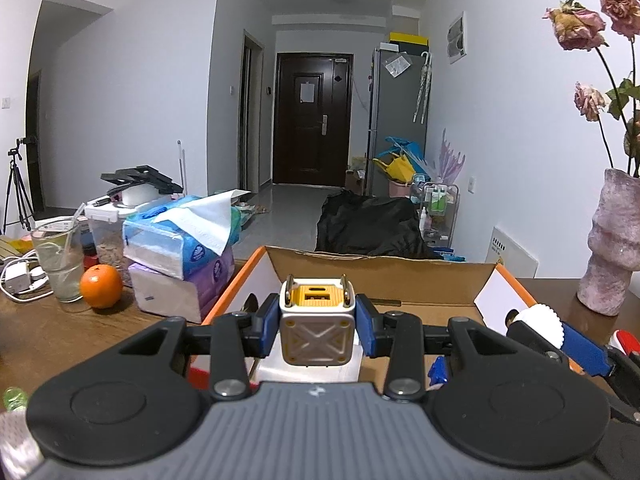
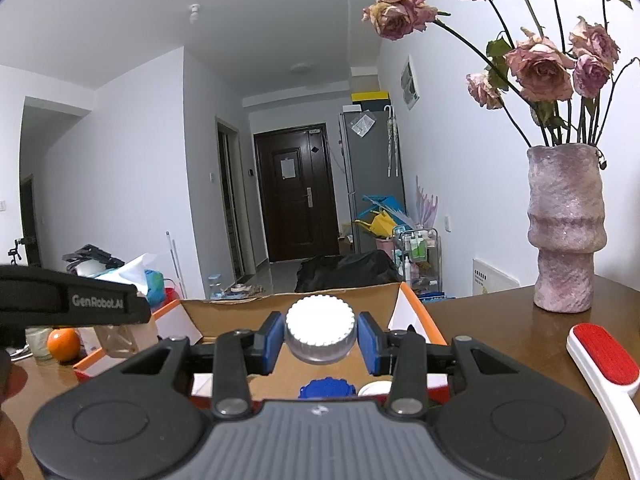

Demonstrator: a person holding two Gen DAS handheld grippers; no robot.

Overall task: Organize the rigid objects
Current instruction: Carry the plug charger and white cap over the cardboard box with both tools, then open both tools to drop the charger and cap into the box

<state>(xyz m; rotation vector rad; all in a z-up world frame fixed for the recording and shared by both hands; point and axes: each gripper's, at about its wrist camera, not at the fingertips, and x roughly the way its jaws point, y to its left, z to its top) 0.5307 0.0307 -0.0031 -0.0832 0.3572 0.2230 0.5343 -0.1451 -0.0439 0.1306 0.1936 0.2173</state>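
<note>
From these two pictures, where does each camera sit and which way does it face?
Left wrist: on the left gripper, facing a cardboard box; its jaws hold a charger cube.
Right wrist: on the right gripper, facing the same box; its jaws hold a white cap.
Both share the box, vase and orange.

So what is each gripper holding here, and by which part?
Left gripper clamps a white and yellow cube charger by its two opposite sides; right gripper grips a white ribbed cap by its rim.
</note>
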